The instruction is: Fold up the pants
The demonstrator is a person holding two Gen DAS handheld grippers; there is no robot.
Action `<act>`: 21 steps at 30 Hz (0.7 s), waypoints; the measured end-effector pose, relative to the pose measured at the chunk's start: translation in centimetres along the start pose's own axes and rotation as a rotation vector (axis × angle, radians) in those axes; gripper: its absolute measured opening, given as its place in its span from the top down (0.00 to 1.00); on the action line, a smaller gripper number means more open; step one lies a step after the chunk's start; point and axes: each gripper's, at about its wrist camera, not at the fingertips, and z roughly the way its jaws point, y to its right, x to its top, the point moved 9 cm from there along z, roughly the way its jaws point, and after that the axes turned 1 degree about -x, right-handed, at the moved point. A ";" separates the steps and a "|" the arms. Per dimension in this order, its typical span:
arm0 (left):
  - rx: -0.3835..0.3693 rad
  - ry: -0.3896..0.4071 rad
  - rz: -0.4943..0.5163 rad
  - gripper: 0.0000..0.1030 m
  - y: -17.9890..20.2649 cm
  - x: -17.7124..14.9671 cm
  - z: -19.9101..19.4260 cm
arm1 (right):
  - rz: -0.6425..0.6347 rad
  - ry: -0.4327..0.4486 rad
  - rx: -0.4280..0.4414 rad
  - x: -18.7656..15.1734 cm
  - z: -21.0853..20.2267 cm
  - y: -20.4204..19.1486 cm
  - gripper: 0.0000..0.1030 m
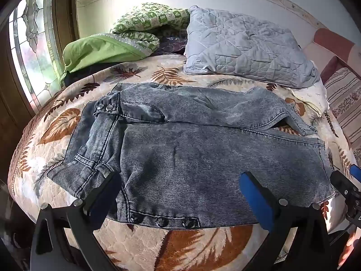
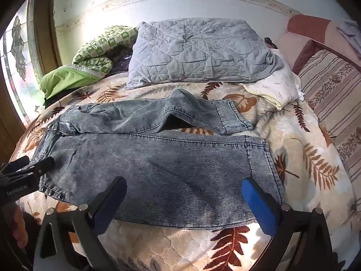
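Note:
Grey acid-washed jeans (image 1: 191, 149) lie spread on the bed, waist at the left, leg ends at the right; they also show in the right wrist view (image 2: 158, 158). The far leg is rumpled and shorter, the near leg lies flat. My left gripper (image 1: 180, 178) is open and empty, hovering over the near edge by the waist. My right gripper (image 2: 183, 185) is open and empty over the near leg toward its hem. The right gripper shows at the edge of the left wrist view (image 1: 347, 180), and the left gripper in the right wrist view (image 2: 33, 164).
A leaf-print bedspread (image 1: 191, 248) covers the bed. A grey quilted pillow (image 1: 243, 47), a green blanket (image 1: 126, 38) and a white pillow (image 2: 275, 85) lie at the far side. A striped cushion (image 2: 334, 103) is at the right, a window (image 1: 29, 45) at the left.

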 end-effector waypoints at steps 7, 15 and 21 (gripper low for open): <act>-0.004 -0.020 -0.002 0.00 -0.1 -0.3 0.6 | -0.011 0.015 -0.009 0.1 0.1 -0.3 0.00; -0.004 -0.013 -0.009 0.00 -0.2 -0.6 0.8 | -0.007 0.017 0.000 0.7 0.2 -0.6 0.00; -0.011 -0.017 -0.008 0.00 -0.2 -0.6 0.6 | -0.009 0.022 0.001 0.8 0.1 -0.8 0.00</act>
